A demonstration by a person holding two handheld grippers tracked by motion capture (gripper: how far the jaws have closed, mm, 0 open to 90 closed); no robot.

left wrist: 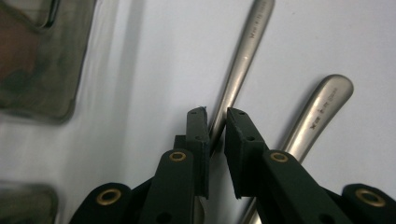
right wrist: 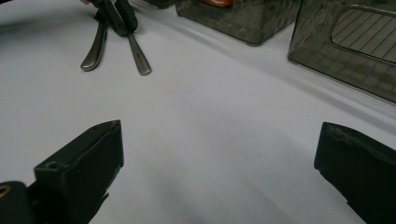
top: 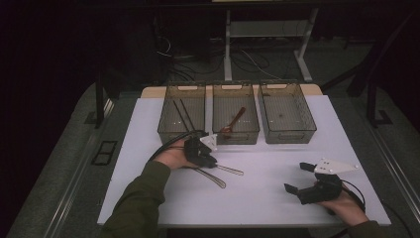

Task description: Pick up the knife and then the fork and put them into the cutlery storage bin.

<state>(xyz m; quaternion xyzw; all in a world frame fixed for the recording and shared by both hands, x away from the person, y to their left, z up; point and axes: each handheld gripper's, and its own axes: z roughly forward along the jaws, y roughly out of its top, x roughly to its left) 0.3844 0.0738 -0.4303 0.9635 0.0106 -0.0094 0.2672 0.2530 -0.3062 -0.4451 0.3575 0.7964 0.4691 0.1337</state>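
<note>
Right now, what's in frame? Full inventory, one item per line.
Metal utensil handles: two, silver, on the white table in front of the bins, crossing under the left claw; their working ends are hidden.
Bins: three, smoky translucent, in a row at the table's far edge.
Chopsticks: one pair, dark, in the left bin.
Spoon: one, reddish-brown, in the middle bin.
Right bin: a small dark speck inside, too small to identify.
Table: one, white top.
Left claw: black, nearly closed around one handle.
Right claw: black, open, near the table's right front, holding nothing.
</note>
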